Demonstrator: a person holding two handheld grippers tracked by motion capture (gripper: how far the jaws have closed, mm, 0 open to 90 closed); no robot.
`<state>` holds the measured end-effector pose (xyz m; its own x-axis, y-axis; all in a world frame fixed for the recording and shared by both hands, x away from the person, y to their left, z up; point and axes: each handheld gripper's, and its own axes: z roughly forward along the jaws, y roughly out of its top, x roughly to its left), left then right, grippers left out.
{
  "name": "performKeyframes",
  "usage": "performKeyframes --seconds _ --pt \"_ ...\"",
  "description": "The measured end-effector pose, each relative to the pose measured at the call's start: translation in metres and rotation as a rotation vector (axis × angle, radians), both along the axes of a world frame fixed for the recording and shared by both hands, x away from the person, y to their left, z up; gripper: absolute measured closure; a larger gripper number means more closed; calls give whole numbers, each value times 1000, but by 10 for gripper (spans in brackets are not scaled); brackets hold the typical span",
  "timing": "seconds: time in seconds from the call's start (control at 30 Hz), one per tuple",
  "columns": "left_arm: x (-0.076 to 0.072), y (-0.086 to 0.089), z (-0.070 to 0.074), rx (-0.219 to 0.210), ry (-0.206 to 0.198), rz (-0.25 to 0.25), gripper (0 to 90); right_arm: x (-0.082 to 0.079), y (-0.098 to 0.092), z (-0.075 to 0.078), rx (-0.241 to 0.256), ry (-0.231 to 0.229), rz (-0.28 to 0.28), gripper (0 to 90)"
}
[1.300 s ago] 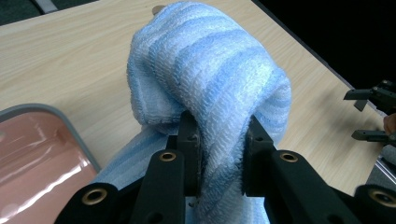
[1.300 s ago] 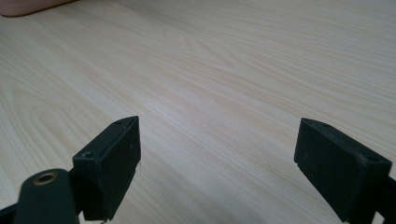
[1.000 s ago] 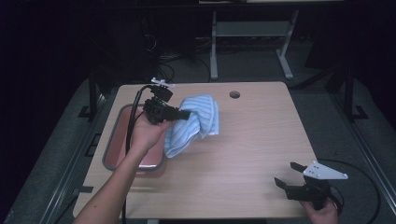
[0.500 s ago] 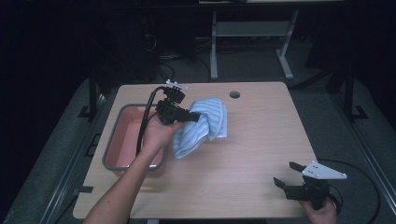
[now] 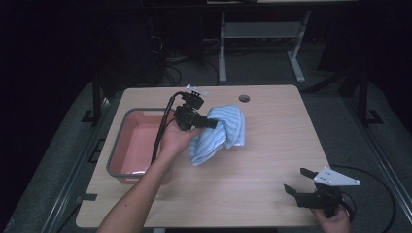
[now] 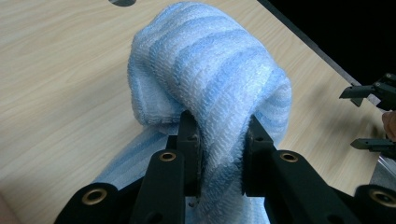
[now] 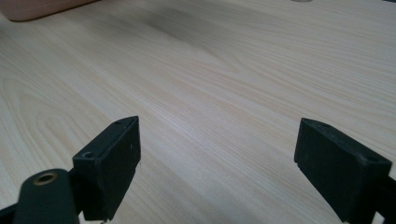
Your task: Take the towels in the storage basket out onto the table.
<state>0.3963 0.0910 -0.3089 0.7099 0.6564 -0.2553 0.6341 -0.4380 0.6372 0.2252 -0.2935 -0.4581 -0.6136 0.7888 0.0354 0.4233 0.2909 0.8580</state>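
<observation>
Left gripper [image 6: 218, 140] is pinching the blue striped towel [image 5: 221, 133] over the table [image 5: 262, 160], beside the pink tub [image 5: 141, 141], towel's lower end hidden; right gripper [image 5: 297, 180] is resting agape, holding nothing.

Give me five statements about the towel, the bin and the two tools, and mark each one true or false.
1. The left tool is shut on the towel. True.
2. The right tool holds a corner of the towel. False: its jaws are wide open with nothing between them, above bare table.
3. The towel lies inside the bin. False: it is over the table, to the right of the bin.
4. The towel is blue with stripes. True.
5. The right tool is beside the bin. False: it is near the table's front right corner, far from the bin.
</observation>
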Motion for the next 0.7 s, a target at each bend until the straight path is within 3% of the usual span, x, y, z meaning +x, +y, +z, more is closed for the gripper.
performKeyframes --seconds 0.37,0.7 --pt "8 -14 -10 -5 20 0 738 2 -1 -2 6 10 -3 141" --pt "15 -33 -17 17 22 -18 738 3 -2 -2 10 11 -6 141"
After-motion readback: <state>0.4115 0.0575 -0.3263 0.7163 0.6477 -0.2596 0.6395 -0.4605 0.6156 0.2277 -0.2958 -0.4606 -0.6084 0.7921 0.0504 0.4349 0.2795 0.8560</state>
